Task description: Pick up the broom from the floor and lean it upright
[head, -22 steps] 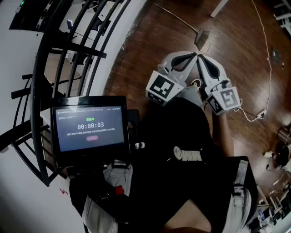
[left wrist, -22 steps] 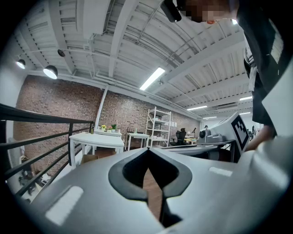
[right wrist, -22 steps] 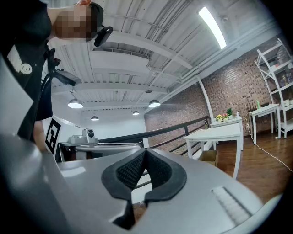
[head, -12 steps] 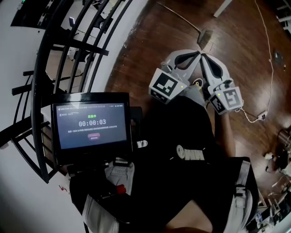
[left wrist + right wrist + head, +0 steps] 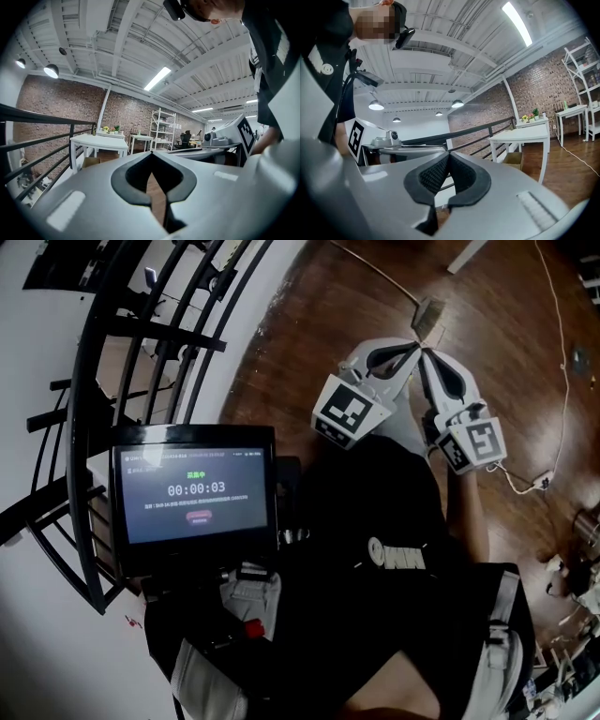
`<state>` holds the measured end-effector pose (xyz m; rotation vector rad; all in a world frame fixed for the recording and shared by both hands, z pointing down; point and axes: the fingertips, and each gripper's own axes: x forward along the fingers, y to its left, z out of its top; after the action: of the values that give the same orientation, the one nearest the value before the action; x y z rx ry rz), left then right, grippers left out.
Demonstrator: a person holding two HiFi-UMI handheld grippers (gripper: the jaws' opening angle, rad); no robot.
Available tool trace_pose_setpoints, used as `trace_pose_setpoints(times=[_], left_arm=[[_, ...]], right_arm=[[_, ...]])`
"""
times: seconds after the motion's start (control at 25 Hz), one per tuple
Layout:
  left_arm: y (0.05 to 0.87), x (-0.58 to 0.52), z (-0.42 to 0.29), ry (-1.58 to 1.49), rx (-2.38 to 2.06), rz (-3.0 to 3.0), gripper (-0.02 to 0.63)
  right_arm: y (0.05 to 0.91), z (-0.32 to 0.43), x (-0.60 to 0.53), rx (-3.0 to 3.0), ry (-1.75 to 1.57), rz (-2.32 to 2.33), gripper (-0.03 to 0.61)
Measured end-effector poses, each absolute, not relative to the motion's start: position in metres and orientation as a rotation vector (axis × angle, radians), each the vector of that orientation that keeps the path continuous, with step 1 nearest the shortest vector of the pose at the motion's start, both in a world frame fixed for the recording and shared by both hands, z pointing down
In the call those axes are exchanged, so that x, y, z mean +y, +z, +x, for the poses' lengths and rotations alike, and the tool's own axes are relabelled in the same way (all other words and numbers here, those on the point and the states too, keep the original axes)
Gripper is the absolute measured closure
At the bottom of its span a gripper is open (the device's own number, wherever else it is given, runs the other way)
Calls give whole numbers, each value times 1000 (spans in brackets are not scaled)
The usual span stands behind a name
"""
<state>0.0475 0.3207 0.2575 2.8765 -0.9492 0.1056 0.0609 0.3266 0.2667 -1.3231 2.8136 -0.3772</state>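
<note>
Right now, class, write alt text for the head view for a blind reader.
From above, a person in black holds the left gripper and right gripper, both shut and empty, over a wooden floor. The broom lies beyond them; a timer screen and black railing stand at left.

Loft-style industrial lab/office. Evidence: brick wall [image 5: 61, 108], exposed ceiling beams [image 5: 140, 42], strip light [image 5: 157, 78], pendant lamp [image 5: 50, 70], white counters [image 5: 99, 140], metal shelving [image 5: 161, 129], office chair [image 5: 186, 139], black railing [image 5: 42, 122], wood floor [image 5: 319, 324].
</note>
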Motion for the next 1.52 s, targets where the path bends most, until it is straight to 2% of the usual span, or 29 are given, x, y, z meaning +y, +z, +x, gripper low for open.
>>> trace_pose_setpoints(times=[0.24, 0.52, 0.6, 0.76, 0.88, 0.92, 0.96, 1.0, 1.2, 1.24, 1.52], left_arm=[[275, 203, 53, 70, -1014, 2831, 601], [283, 7, 92, 179, -1064, 2802, 601], [277, -24, 68, 180, -1090, 2795, 601], [280, -4, -54, 177, -1140, 2760, 601], [298, -51, -93, 217, -1185, 2700, 601], [306, -76, -99, 234, -1203, 2679, 601], [316, -98, -106, 247, -1219, 2656, 601], [331, -116, -115, 255, -1234, 2630, 601], [432, -173, -160, 270, -1274, 2557, 601], [457, -176, -168, 303, -1268, 2553, 601], [652, -192, -185, 475, -1241, 2507, 601]], right_arm=[[297, 76, 213, 2791, -408, -1298, 575], [320, 141, 19, 2787, -476, -1344, 575], [327, 124, -16, 2862, -442, -1353, 575], [372, 21, -2, 3095, -417, -1430, 575], [442, -10, -47, 3261, -565, -1384, 574], [470, -14, -71, 3328, -617, -1353, 549], [502, -20, -91, 3404, -667, -1322, 449], [538, -26, -104, 3485, -711, -1294, 412], [735, -47, -150, 3809, -760, -1258, 401], [775, -51, -153, 3852, -796, -1247, 383], [1039, -46, -156, 3923, -1175, -1113, 359]])
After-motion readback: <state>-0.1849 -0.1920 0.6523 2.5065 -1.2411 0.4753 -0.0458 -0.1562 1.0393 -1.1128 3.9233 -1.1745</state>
